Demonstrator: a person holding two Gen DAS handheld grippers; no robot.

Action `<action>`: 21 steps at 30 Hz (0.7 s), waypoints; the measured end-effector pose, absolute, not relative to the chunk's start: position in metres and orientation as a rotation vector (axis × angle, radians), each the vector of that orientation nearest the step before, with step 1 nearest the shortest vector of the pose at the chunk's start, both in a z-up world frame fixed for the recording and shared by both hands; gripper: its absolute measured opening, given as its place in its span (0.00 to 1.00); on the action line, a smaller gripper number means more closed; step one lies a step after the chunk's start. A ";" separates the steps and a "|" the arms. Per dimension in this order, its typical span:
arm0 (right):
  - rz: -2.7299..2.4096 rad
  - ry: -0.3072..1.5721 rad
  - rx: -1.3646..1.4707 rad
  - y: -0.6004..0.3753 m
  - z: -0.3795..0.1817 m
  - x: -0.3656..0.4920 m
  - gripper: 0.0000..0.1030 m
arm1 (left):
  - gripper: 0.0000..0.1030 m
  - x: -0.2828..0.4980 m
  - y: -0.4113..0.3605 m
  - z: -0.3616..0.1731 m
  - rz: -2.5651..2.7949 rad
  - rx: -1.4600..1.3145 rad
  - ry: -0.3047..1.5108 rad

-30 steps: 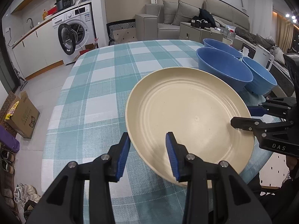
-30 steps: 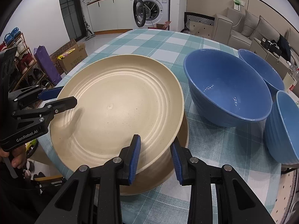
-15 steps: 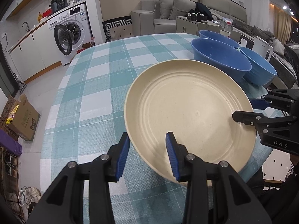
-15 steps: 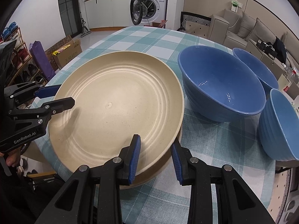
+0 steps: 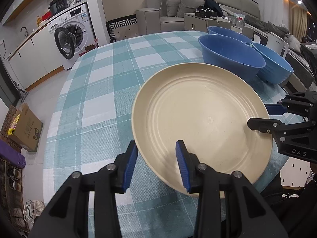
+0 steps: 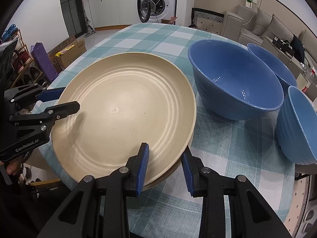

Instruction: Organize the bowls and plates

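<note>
Both grippers are matte black plastic with angular, triangular cut-outs in their arms and round silver screws at the pivots. The left gripper [image 5: 156, 162] carries ribbed blue pads [image 5: 182, 165] on the inner faces of its fingers — so does the right gripper [image 6: 165, 168]. White lettering marks the housings: "GenRobot.AI" on the left one, "DAS" on the right — small silver bolts dot their sides

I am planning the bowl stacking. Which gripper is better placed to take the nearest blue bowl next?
Likely right. The right gripper grips the cream plate on its bowl side, close to the nearest blue bowl; the left gripper is across the plate, farther.
</note>
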State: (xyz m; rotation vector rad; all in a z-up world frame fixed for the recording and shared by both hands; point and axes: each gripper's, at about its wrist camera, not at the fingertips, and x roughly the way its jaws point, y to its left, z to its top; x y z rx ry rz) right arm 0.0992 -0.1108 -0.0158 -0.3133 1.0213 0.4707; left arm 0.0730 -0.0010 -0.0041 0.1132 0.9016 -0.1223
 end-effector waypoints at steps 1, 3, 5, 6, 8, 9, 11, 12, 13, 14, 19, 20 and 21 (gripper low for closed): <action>0.473 1.020 -0.313 -0.111 -0.015 0.098 0.32 | 0.37 0.073 -0.001 -0.004 -0.123 0.114 0.902; 0.473 1.022 -0.312 -0.112 -0.015 0.097 0.32 | 0.37 0.073 -0.002 -0.005 -0.125 0.118 0.909; 0.468 1.020 -0.321 -0.112 -0.016 0.097 0.32 | 0.37 0.073 -0.004 -0.006 -0.127 0.126 0.913; 0.463 1.021 -0.327 -0.112 -0.016 0.097 0.32 | 0.37 0.073 -0.004 -0.006 -0.128 0.129 0.914; 0.459 1.019 -0.338 -0.111 -0.017 0.095 0.33 | 0.37 0.072 -0.006 -0.007 -0.131 0.138 0.919; 0.456 1.018 -0.342 -0.111 -0.017 0.095 0.33 | 0.37 0.073 -0.006 -0.008 -0.131 0.139 0.921; 0.452 1.018 -0.351 -0.110 -0.018 0.095 0.33 | 0.38 0.072 -0.007 -0.008 -0.132 0.142 0.921; 0.449 1.021 -0.356 -0.110 -0.019 0.095 0.33 | 0.39 0.072 -0.007 -0.008 -0.132 0.144 0.921; 0.447 1.022 -0.359 -0.109 -0.019 0.095 0.34 | 0.39 0.072 -0.007 -0.008 -0.132 0.146 0.921; 0.446 1.023 -0.362 -0.109 -0.020 0.095 0.34 | 0.39 0.072 -0.008 -0.008 -0.133 0.149 0.922; 0.436 1.029 -0.393 -0.106 -0.024 0.095 0.38 | 0.39 0.073 -0.008 -0.010 -0.133 0.158 0.929; 0.436 1.029 -0.398 -0.105 -0.025 0.095 0.40 | 0.39 0.073 -0.008 -0.010 -0.132 0.159 0.930; 0.437 1.029 -0.400 -0.105 -0.025 0.094 0.40 | 0.39 0.073 -0.008 -0.011 -0.134 0.157 0.931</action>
